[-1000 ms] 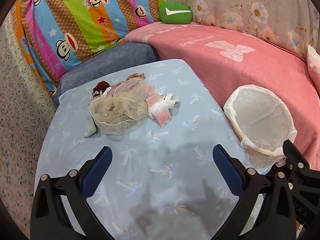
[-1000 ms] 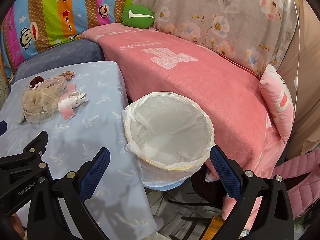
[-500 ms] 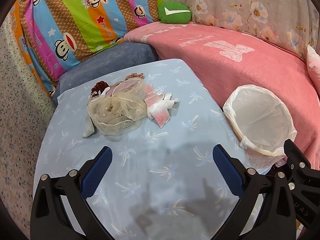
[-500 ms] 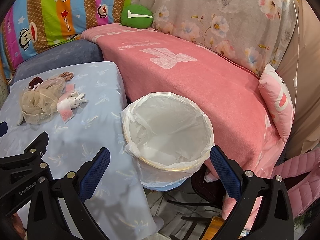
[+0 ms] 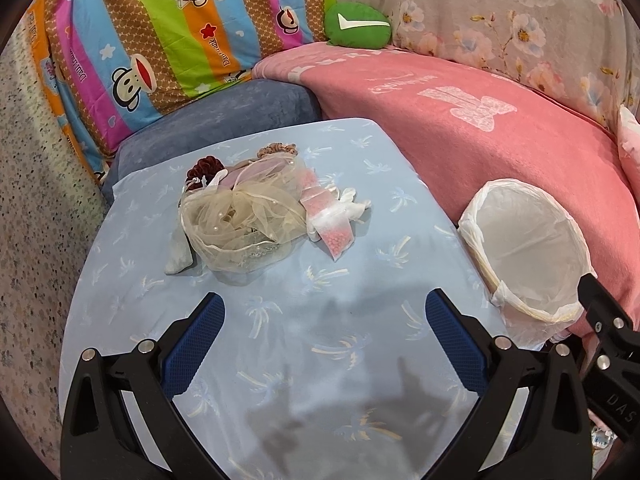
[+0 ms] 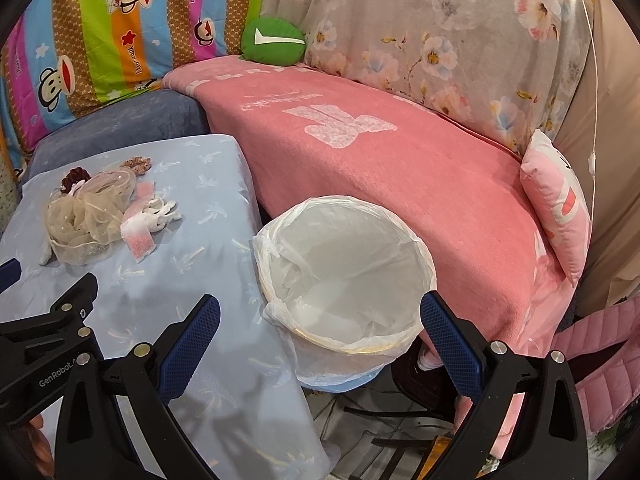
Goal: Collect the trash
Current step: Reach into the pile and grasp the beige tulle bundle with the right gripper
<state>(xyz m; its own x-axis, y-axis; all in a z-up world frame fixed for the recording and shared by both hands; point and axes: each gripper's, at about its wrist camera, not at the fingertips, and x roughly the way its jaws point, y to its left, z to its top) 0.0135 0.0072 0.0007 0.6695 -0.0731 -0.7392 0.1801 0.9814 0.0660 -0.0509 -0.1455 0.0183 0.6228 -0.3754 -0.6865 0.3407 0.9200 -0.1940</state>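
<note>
Nearest, the left gripper (image 5: 325, 334) hangs over the pale blue palm-print tablecloth (image 5: 288, 344), jaws spread wide and empty; the right gripper (image 6: 320, 334) is likewise spread with nothing held, poised above the round bin lined with a white plastic bag (image 6: 344, 272), which stands just beside the table's edge. Further along the cloth lies the trash: a crumpled cream gauze ribbon bundle (image 5: 240, 224) touching a small clear packet of pink beads (image 5: 334, 232). Nothing appears collected yet. The next move probably calls for reaching forward and closing on the gauze.

One lined bin (image 6: 344, 276), two scrunchies (image 5: 204, 169), one green cushion (image 5: 356, 24)
</note>
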